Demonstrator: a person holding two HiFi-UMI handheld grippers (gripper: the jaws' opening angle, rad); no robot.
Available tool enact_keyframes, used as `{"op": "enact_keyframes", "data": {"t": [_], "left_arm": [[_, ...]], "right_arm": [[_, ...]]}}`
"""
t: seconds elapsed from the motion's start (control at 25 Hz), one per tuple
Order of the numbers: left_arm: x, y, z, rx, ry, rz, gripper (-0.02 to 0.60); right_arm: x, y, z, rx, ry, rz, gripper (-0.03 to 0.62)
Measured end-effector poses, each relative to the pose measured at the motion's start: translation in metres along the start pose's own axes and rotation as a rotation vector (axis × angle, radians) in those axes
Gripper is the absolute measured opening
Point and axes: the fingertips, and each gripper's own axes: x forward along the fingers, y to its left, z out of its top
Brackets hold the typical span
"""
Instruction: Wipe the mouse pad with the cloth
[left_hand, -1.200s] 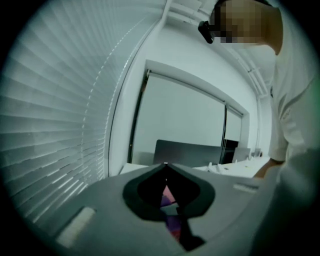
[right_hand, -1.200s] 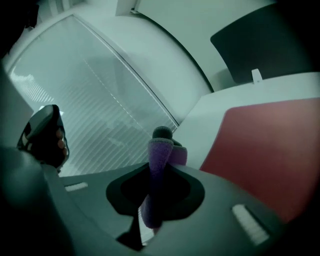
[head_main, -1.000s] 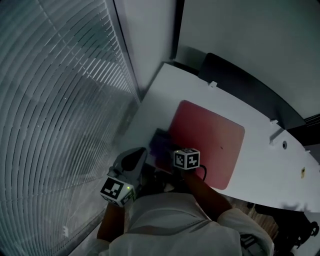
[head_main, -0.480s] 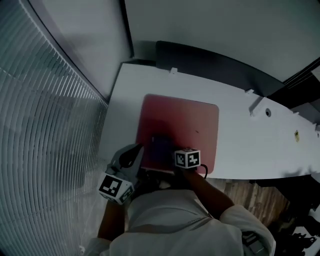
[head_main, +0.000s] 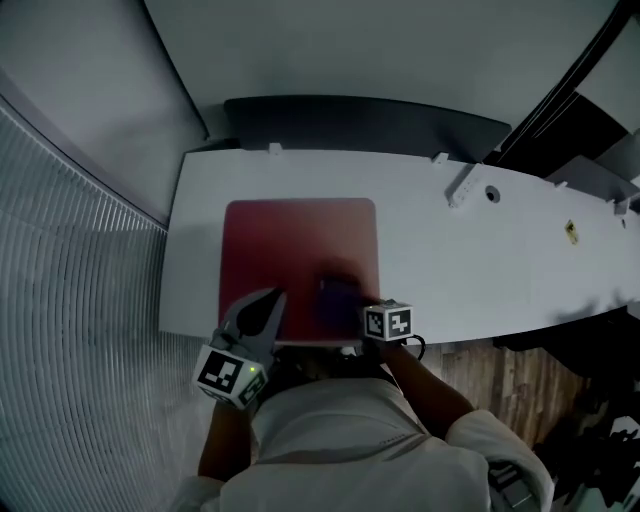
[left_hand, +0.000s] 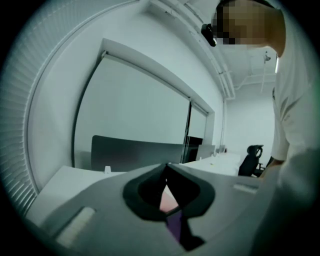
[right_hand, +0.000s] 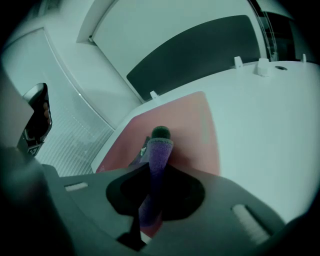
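A red mouse pad (head_main: 290, 245) lies on the white desk (head_main: 480, 270), close to the near edge. On the pad's near right part sits a purple cloth (head_main: 338, 296), and my right gripper (head_main: 352, 305) is shut on it. The right gripper view shows the cloth (right_hand: 159, 155) pinched upright between the jaws, over the pad (right_hand: 185, 127). My left gripper (head_main: 271, 298) hovers at the pad's near left corner, shut and holding nothing. In the left gripper view its tips (left_hand: 167, 166) meet, with a sliver of pad and cloth showing below them.
A dark partition panel (head_main: 360, 125) runs along the desk's far edge. A cable hole (head_main: 490, 193) and a white clip (head_main: 460, 186) sit to the right of the pad. Window blinds (head_main: 80, 300) close off the left. Wooden floor (head_main: 510, 370) shows at the lower right.
My right gripper has dragged the cloth from the pad's left edge rightward along its near side. The head view has swung round. The left gripper stays by the near left corner.
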Motion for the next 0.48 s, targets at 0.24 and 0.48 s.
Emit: {"op": "enact_keyframes", "data": {"t": [0.24, 0.48], "left_arm": [[0.042, -0.053, 0.004, 0.028, 0.007, -0.039, 0.003], [0.064, -0.082, 0.007, 0.079, 0.019, -0.102, 0.003]], "right_arm": [[-0.057, -0.064, 0.000, 0.007, -0.024, -0.056, 0.049], [-0.095, -0.101, -0.004, 0.046, -0.045, -0.137, 0.049]]}}
